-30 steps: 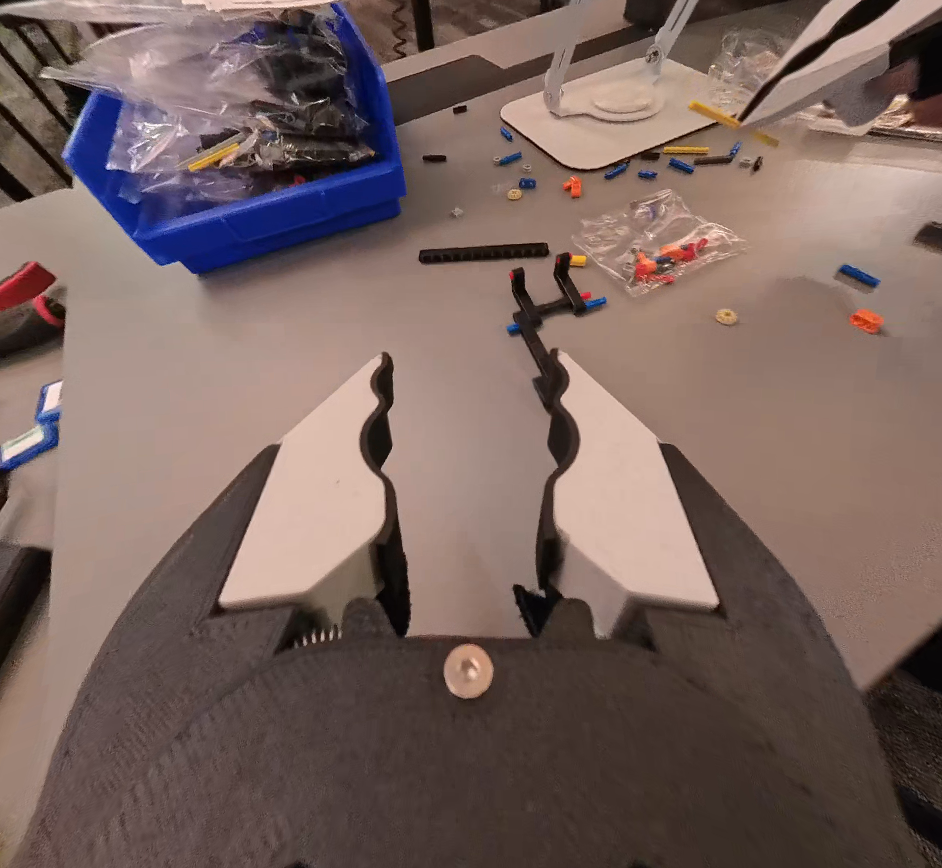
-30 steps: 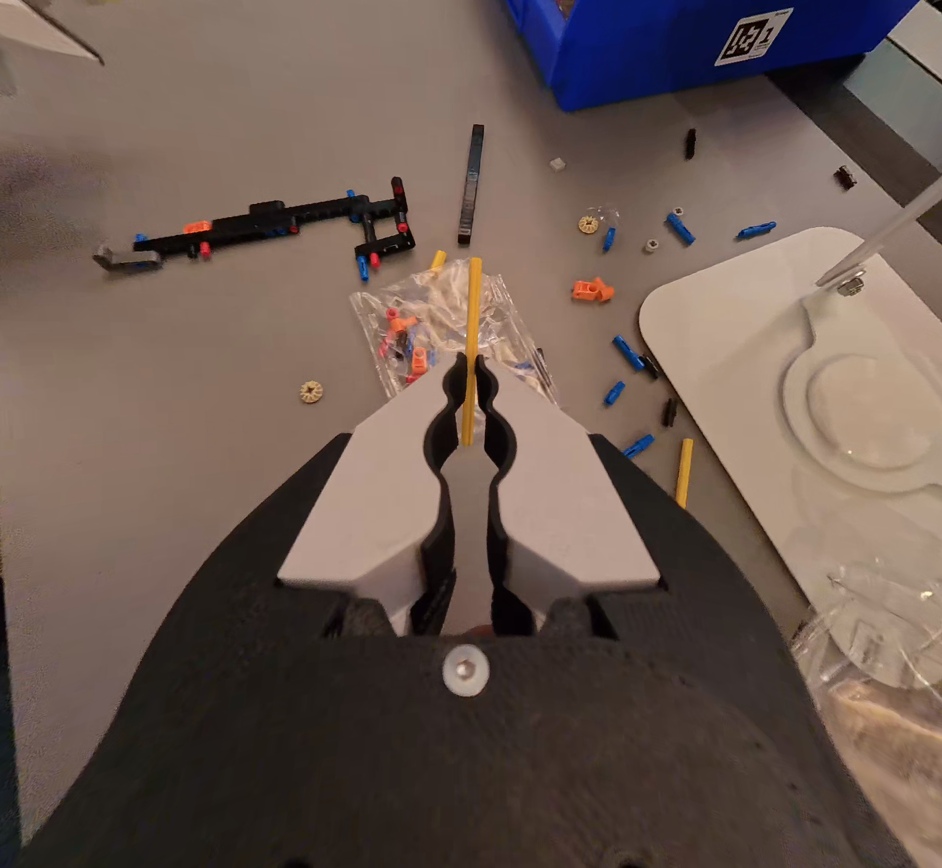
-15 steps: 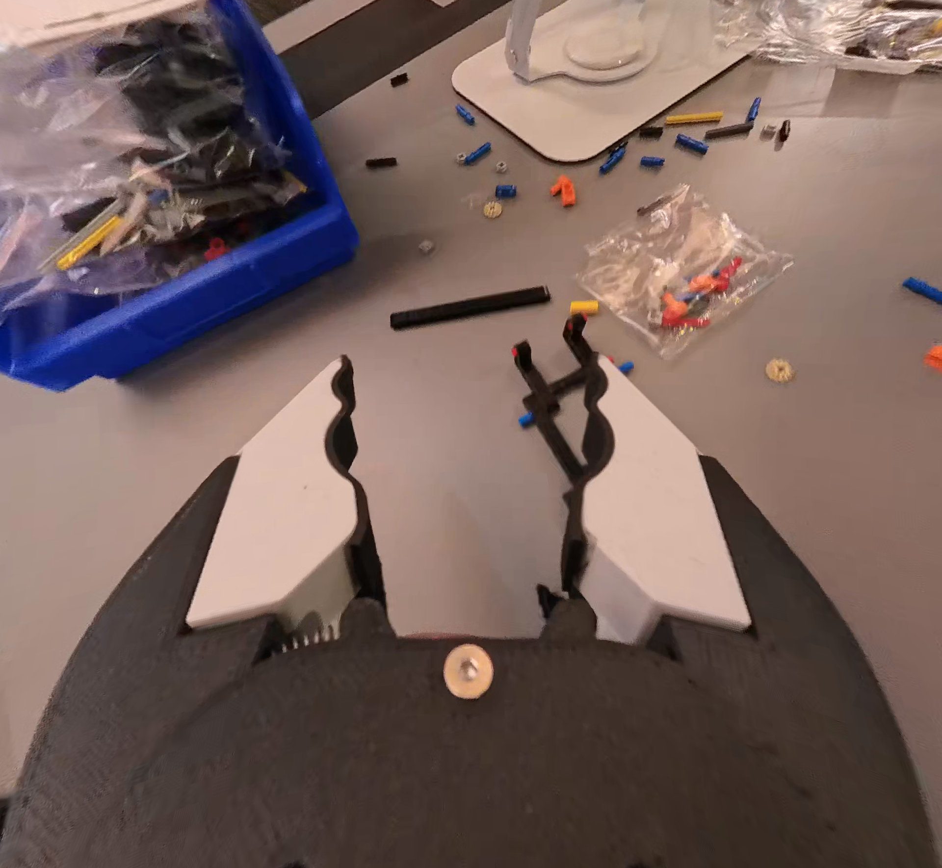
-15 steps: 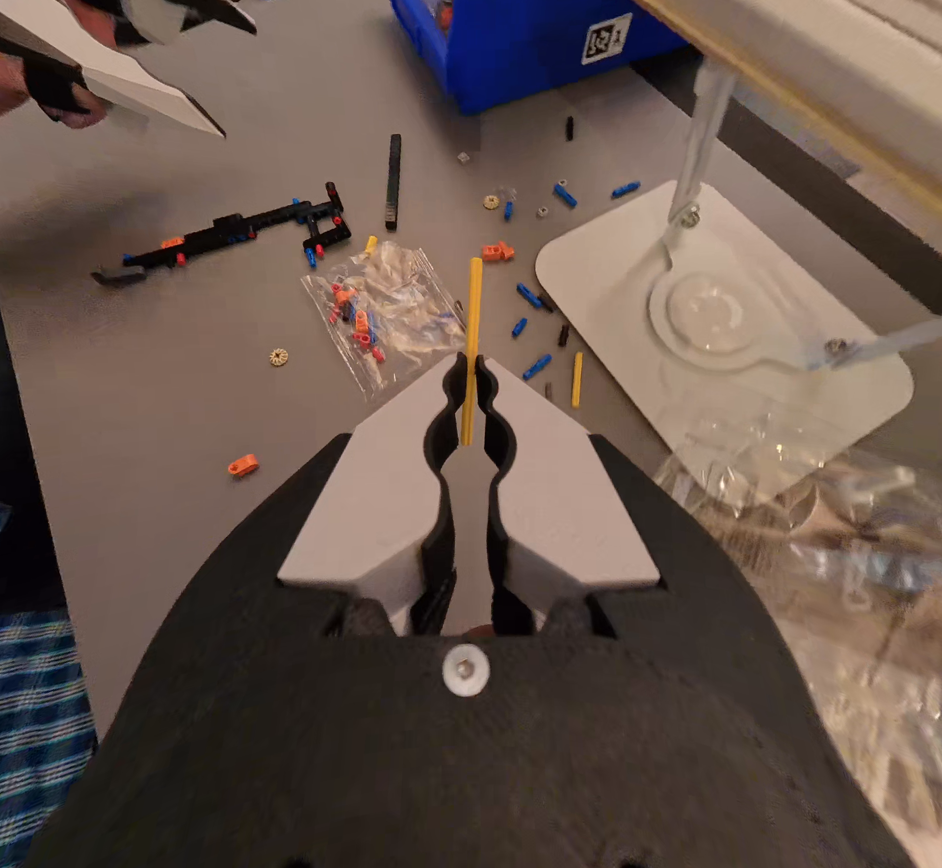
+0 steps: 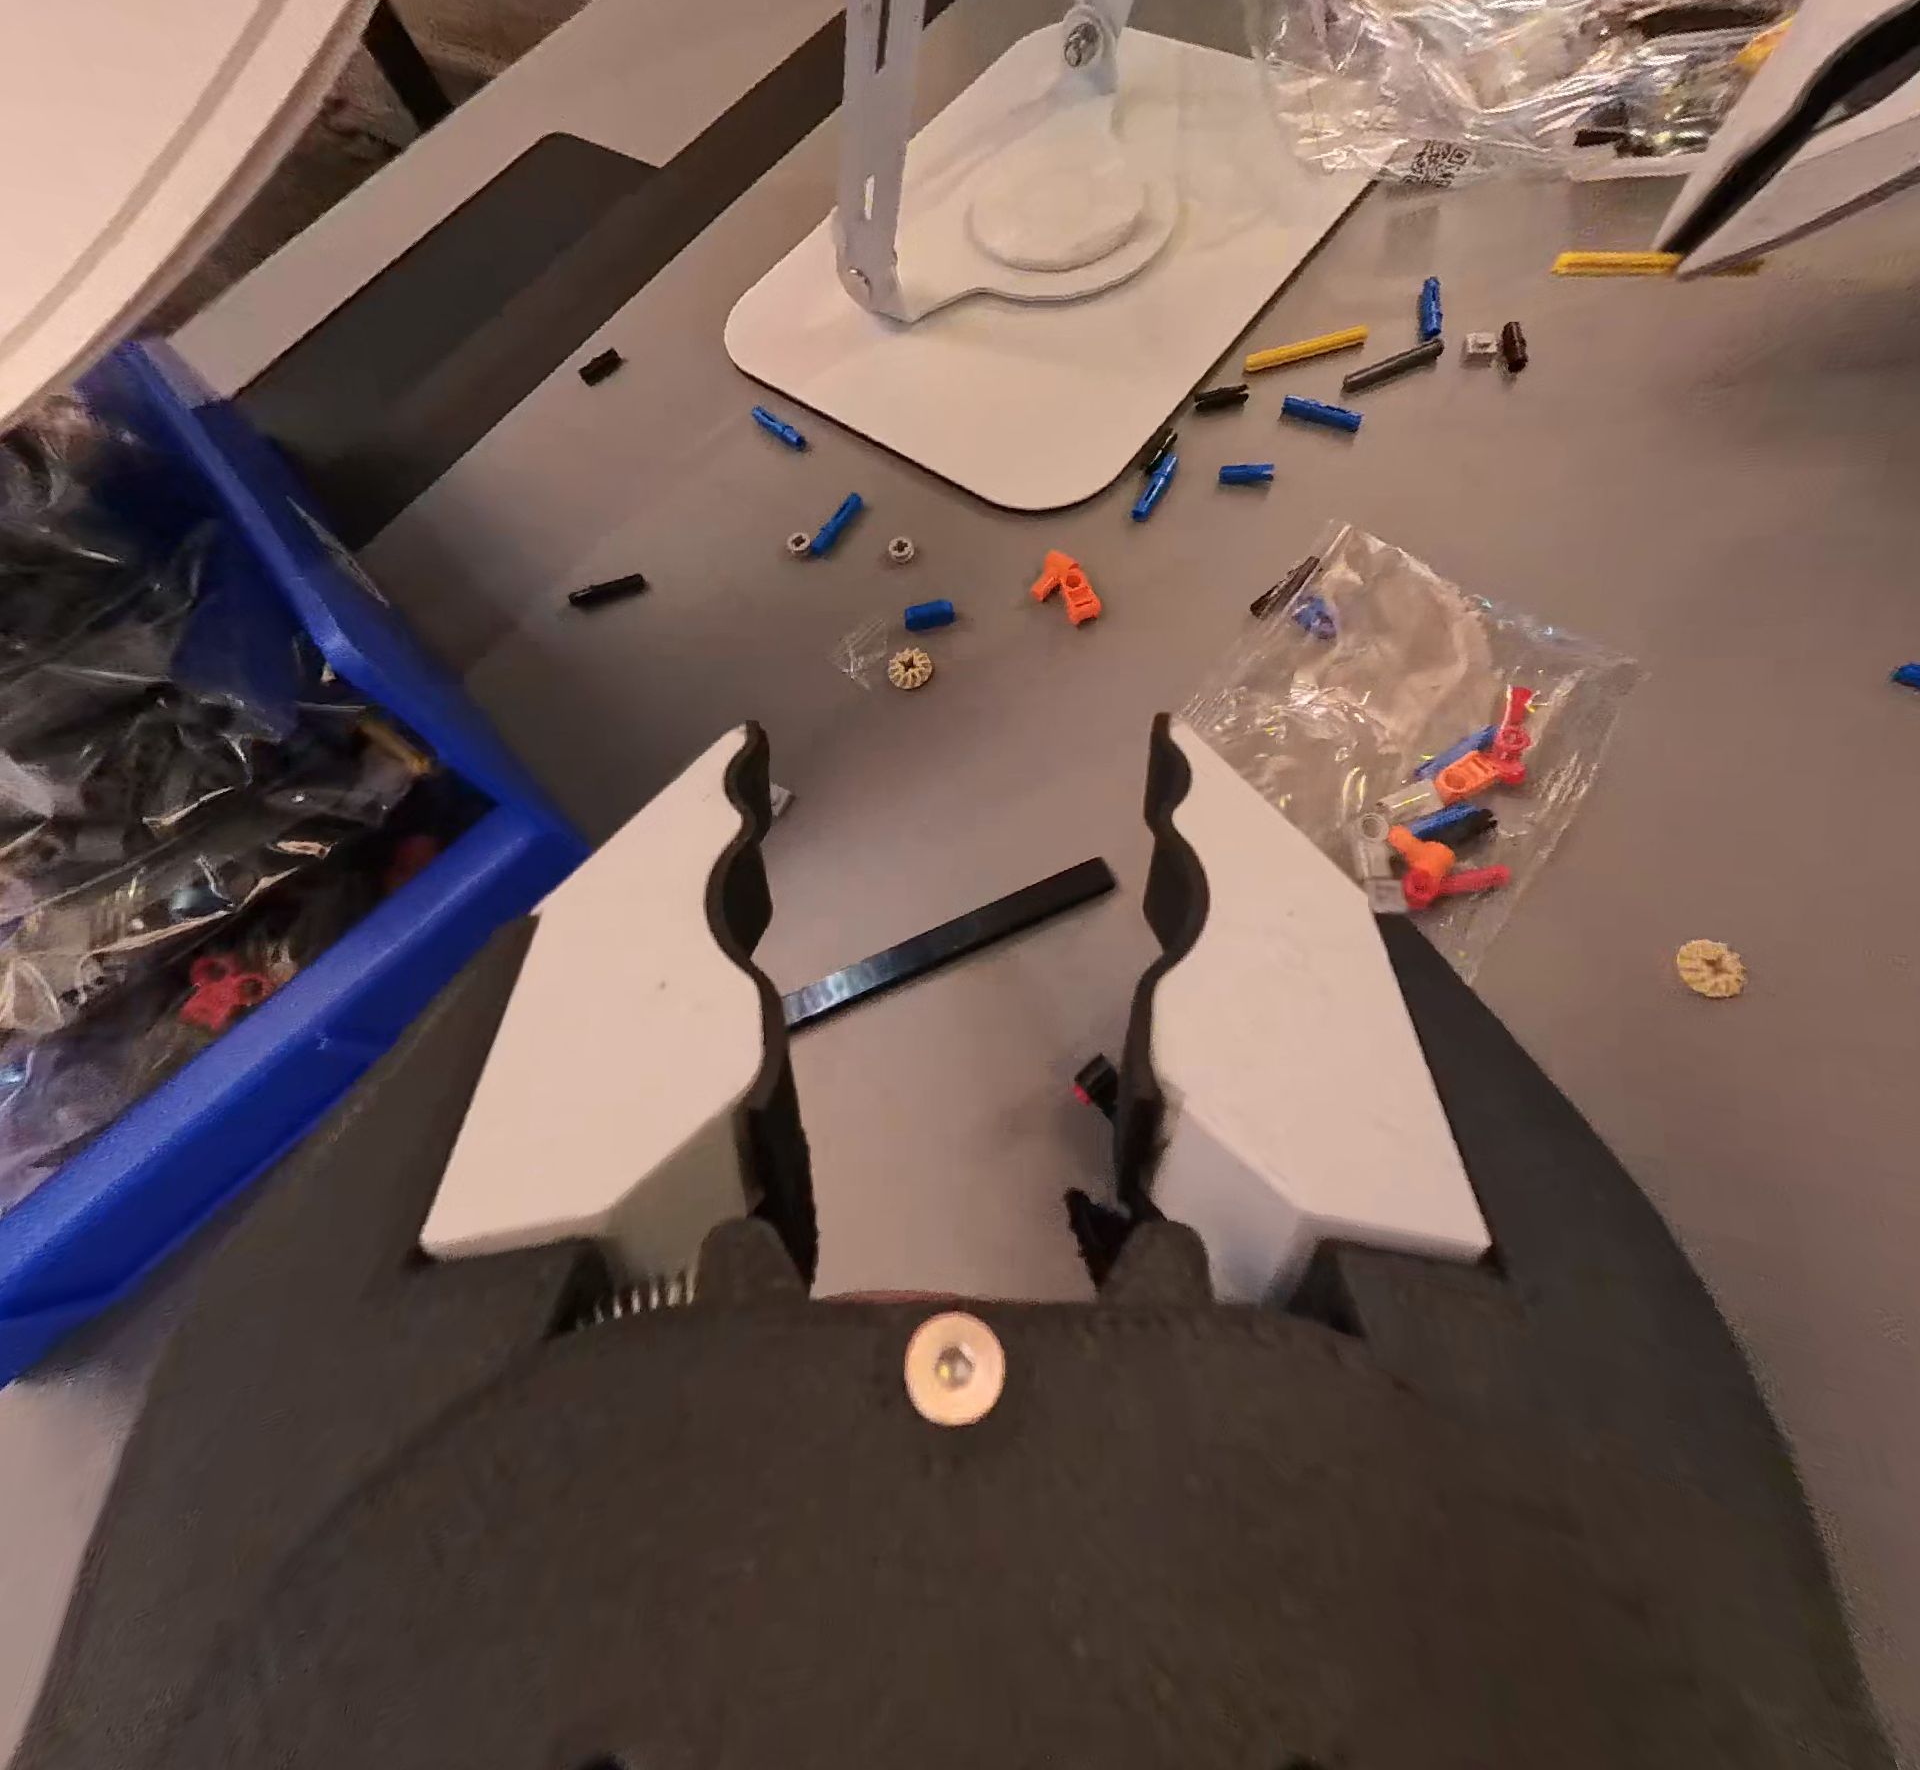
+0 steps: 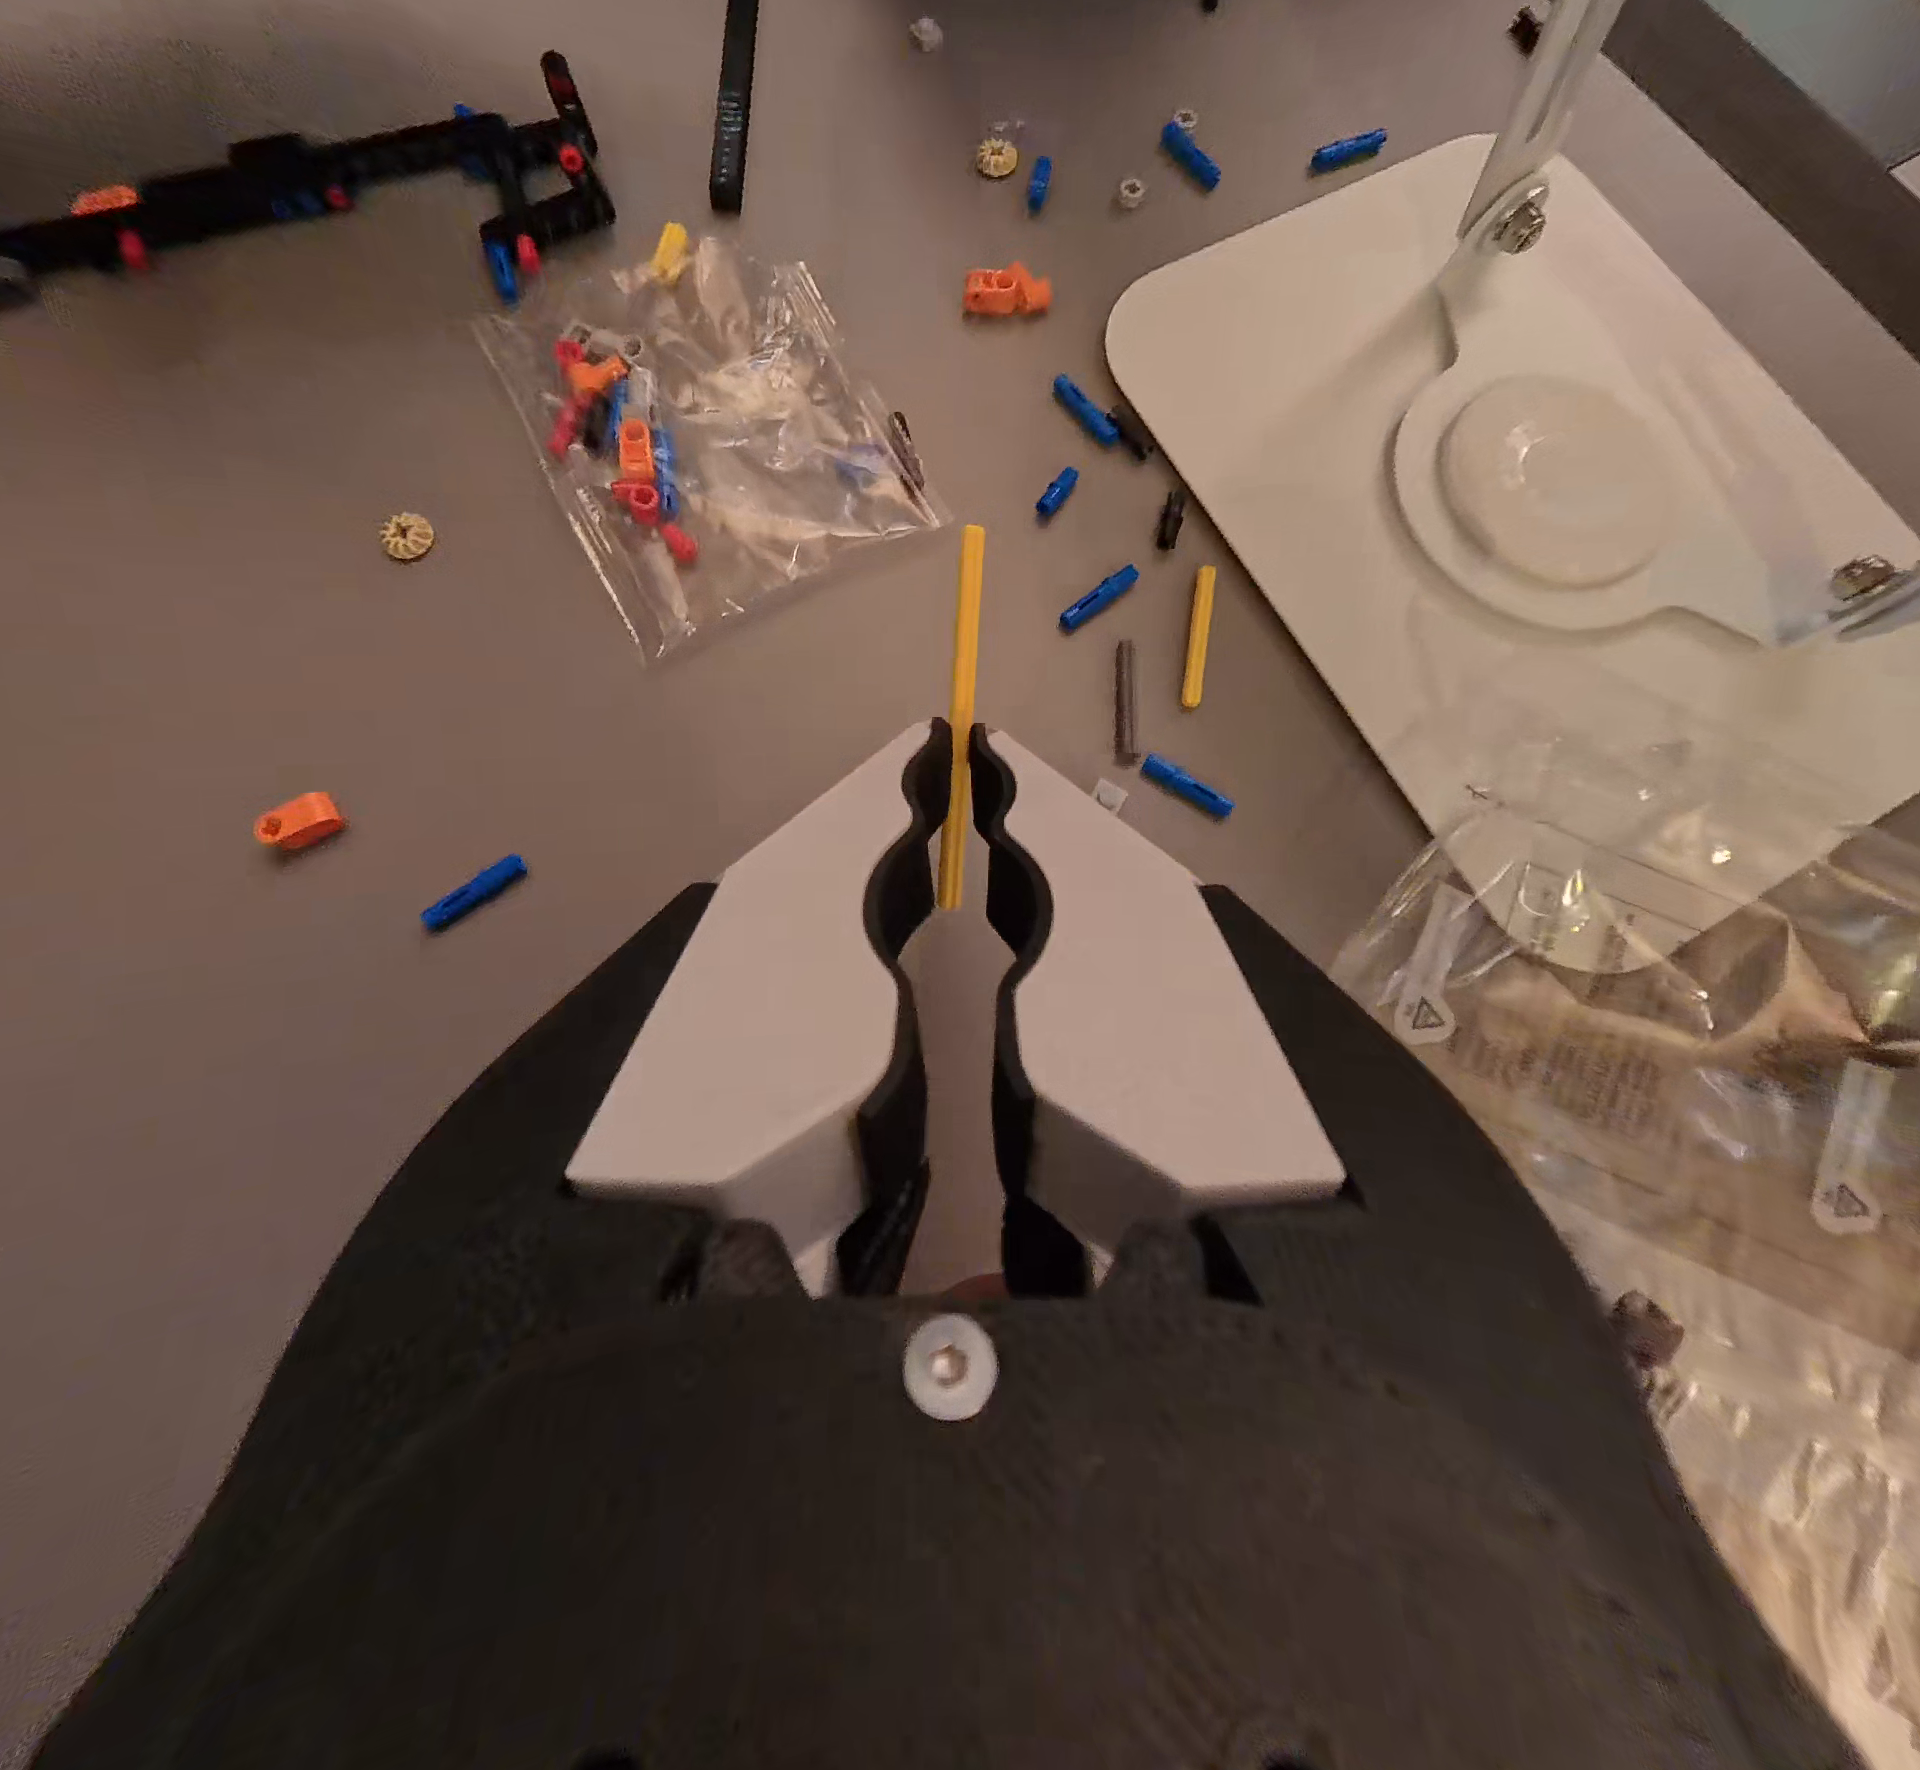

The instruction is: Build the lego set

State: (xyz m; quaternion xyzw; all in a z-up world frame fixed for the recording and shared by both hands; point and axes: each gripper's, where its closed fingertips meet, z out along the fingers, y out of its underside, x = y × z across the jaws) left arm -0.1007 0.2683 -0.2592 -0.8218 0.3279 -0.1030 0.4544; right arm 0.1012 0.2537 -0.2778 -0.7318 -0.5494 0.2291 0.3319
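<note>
My right gripper (image 6: 961,733) has pale grey fingers (image 6: 1122,993) with black wavy pads, and the axle (image 6: 964,671) between them is yellow. My left gripper (image 5: 951,754) has the same colours. The table (image 6: 260,660) is plain grey. The assembly (image 6: 343,177) is black with red, blue and orange bits. The beam (image 5: 945,957) is black, the bin (image 5: 343,1003) blue, the stand base (image 5: 997,390) white. The clear bag (image 6: 707,442) shows red, orange and blue parts. Loose pins (image 6: 473,891) are blue, the gear (image 6: 406,537) tan.
</note>
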